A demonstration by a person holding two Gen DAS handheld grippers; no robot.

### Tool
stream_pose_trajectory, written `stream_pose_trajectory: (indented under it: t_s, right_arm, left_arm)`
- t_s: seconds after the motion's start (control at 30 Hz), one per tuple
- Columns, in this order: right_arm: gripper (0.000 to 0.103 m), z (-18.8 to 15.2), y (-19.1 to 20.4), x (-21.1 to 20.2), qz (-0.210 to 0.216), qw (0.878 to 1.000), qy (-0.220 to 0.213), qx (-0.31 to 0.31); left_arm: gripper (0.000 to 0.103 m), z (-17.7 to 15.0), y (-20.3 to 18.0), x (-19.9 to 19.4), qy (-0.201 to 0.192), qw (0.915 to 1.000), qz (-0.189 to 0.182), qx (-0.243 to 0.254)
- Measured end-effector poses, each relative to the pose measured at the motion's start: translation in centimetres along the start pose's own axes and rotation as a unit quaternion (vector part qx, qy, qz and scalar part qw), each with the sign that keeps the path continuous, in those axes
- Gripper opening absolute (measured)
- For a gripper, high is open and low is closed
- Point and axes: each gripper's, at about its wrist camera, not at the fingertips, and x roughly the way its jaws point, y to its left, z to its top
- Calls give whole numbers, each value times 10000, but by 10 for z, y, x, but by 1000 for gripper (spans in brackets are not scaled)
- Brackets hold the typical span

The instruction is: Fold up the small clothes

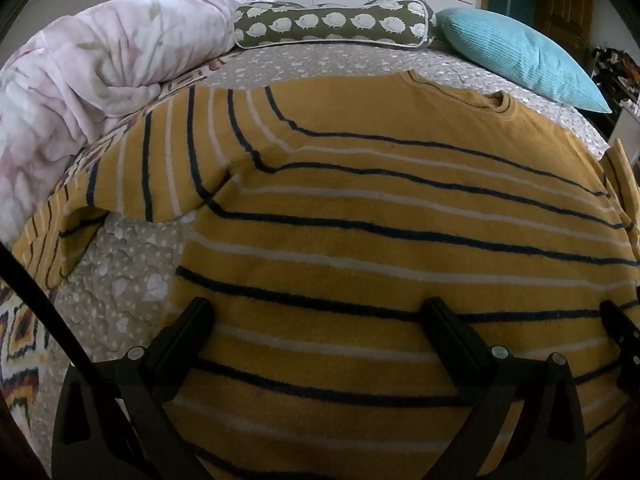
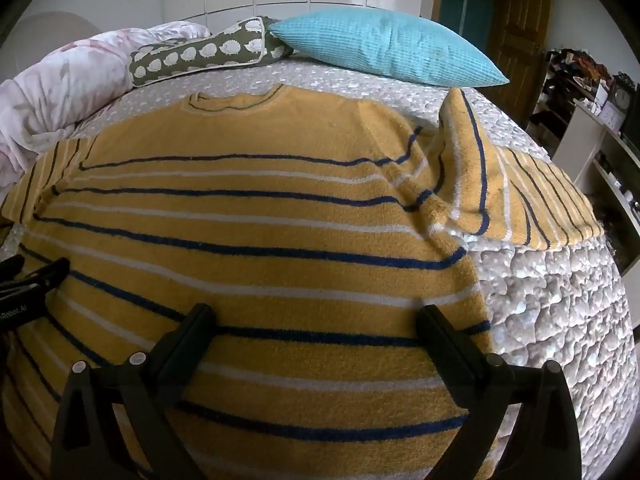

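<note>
Bed with quilted cover | sweater spread flat on it, sleeves out, no fold made yet | our left gripper and right gripper hover over its lower part, fingers wide apart, holding nothing | all folding remains, we judge

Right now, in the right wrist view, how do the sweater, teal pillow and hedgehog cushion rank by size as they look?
1. Sweater, though it lies nearest the camera.
2. Teal pillow.
3. Hedgehog cushion, partly hidden behind the pillow.
</note>
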Motion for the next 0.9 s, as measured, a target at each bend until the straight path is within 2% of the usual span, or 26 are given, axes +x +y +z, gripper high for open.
stream_pose_trajectory:
  t_s: [0.9]
  right_arm:
    - [102, 2, 4, 0, 10, 10000, -78, 60]
  left_arm:
    - [103, 1, 1, 1, 6, 10000, 52, 0]
